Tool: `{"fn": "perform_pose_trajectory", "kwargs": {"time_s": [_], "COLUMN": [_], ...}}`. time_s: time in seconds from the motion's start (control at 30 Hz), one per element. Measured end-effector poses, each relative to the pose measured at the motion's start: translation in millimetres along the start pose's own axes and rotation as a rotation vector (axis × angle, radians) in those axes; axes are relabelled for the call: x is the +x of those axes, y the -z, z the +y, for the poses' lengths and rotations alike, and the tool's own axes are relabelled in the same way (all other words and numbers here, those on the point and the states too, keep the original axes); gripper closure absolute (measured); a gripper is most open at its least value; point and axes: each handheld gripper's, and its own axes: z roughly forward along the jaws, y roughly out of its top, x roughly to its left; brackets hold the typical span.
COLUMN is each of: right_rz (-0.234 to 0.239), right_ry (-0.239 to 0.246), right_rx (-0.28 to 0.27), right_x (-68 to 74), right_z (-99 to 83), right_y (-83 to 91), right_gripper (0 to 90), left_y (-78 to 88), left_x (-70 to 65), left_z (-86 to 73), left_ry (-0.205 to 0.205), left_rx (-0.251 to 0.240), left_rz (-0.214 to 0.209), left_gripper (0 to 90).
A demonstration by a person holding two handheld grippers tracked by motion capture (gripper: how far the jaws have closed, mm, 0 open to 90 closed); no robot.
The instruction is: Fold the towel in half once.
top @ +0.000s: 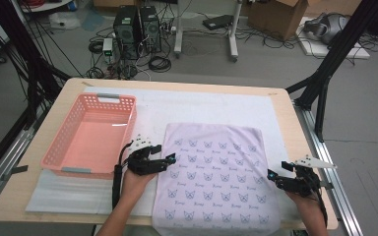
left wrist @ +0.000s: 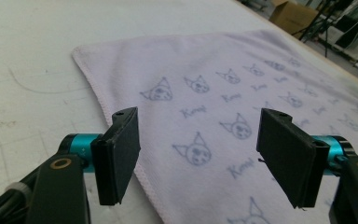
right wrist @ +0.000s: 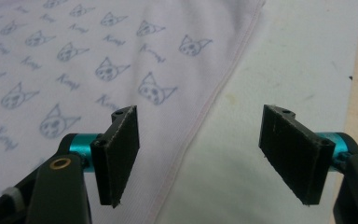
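The towel [top: 216, 172] lies flat on the white mat [top: 187, 105], right of the pink basket [top: 91, 132], its near edge at the table's front. My left gripper [top: 170, 160] stands at the towel's left edge, jaws wide, nothing between them. My right gripper [top: 274, 177] stands at the right edge, jaws likewise wide and empty, the hem running under the gap.

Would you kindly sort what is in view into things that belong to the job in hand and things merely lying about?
In the job:
- printed cloth
- left tongs, open at its left edge
- right tongs, open at its right edge

Lying about:
- pink basket
- cardboard box
- computer towers
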Motion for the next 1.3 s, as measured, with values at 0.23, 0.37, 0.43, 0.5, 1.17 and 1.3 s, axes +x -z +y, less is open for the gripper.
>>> {"fn": "perform_pose_trajectory", "kwargs": {"time_s": [0.23,0.37,0.43,0.5,1.17,1.3], "right_rz": [0.009,-0.002,-0.017,-0.031,-0.053,-0.083], "right_ry": [-0.012,-0.013,-0.008,-0.003,0.045,0.041], "right_rx": [0.022,0.038,0.054,0.064,0.146,0.115], "right_x": [-6.2,-8.8,-9.8,-11.1,-10.3,-17.5], "right_z": [18.9,29.4,34.0,37.3,47.1,51.9], "right_y": [-25.2,-38.8,-45.0,-49.8,-66.5,-65.4], "right_gripper": [28.3,28.5,29.4,31.5,88.0,88.4], "left_y": [-17.9,-28.8,-33.4,-38.7,-47.1,-45.4], "left_x": [10.3,15.8,20.6,25.5,19.7,19.3], "left_z": [8.7,14.4,12.5,9.8,16.7,23.7], "left_ry": [-0.001,-0.005,0.011,0.049,-0.031,-0.029], "left_rx": [0.048,0.074,0.082,0.122,0.201,0.153], "left_rz": [0.055,0.098,0.121,0.168,0.188,0.23], "left_gripper": [31.1,30.8,31.1,33.0,86.6,87.5]}}
